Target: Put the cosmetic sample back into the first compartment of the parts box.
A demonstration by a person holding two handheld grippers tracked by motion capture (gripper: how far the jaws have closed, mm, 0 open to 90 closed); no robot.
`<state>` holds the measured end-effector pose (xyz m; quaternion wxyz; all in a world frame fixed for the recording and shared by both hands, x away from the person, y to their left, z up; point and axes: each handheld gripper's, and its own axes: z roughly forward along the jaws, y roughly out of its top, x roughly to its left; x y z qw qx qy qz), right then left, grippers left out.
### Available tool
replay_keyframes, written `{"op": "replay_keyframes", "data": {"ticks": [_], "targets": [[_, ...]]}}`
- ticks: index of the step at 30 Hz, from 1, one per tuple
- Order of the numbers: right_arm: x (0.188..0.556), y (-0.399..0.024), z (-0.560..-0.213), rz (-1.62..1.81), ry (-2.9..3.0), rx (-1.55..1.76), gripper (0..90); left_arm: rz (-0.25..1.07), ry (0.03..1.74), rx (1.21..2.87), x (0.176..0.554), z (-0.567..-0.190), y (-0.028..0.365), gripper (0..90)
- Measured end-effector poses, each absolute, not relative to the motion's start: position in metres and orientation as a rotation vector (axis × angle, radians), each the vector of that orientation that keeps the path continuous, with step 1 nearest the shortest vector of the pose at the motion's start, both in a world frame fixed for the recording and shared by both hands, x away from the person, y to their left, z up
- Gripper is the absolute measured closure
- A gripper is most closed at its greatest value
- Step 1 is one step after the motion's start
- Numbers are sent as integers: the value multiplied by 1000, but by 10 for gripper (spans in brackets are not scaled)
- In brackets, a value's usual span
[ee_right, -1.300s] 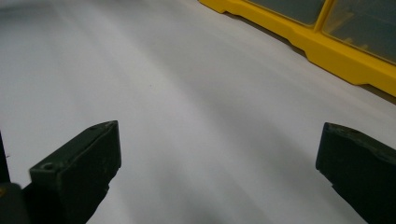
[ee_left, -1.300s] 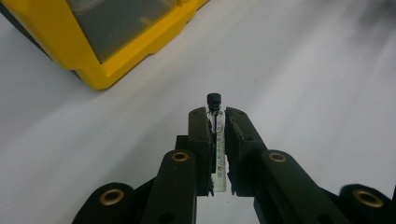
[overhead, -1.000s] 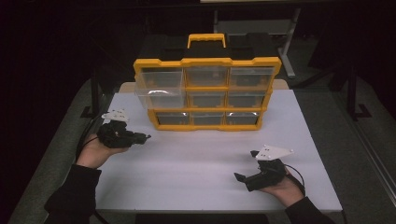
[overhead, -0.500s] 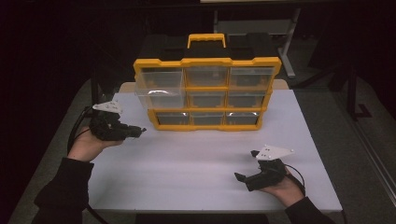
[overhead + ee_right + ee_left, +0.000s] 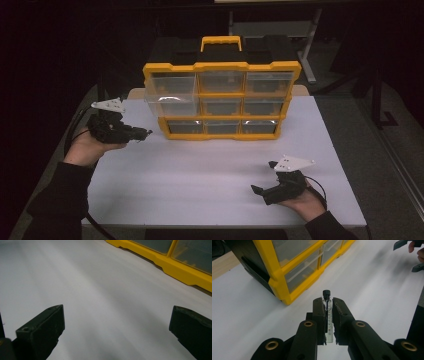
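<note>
A slim clear glass vial with a black screw cap (image 5: 327, 315) is pinched between the closed jaws of the left gripper (image 5: 327, 305), cap end poking out past the tips (something pale and grainy seems to be inside, hard to tell what). In the high view the left gripper (image 5: 142, 134) is held just above the smooth white tabletop (image 5: 200, 170), pointing toward the lower left corner of the yellow-framed plastic organizer with clear rectangular drawers (image 5: 221, 100), near it but not touching. The organizer is stood upright at the back of the table, a black body and yellow carry handle seen behind its front. The right gripper (image 5: 259, 190) is held low near the front right edge, well apart from the organizer, and its blocky matte black jaws are spread wide with nothing between them. The right gripper (image 5: 116, 325) is looking over bare white table.
</note>
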<state>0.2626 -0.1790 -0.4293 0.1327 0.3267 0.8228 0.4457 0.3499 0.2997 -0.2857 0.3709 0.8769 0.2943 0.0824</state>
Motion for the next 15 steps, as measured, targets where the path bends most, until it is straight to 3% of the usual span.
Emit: {"op": "replay_keyframes", "data": {"ticks": [15], "targets": [[262,-179,-429,1294,2387,947,0,224,747,2248,350,-256,306,806]]}}
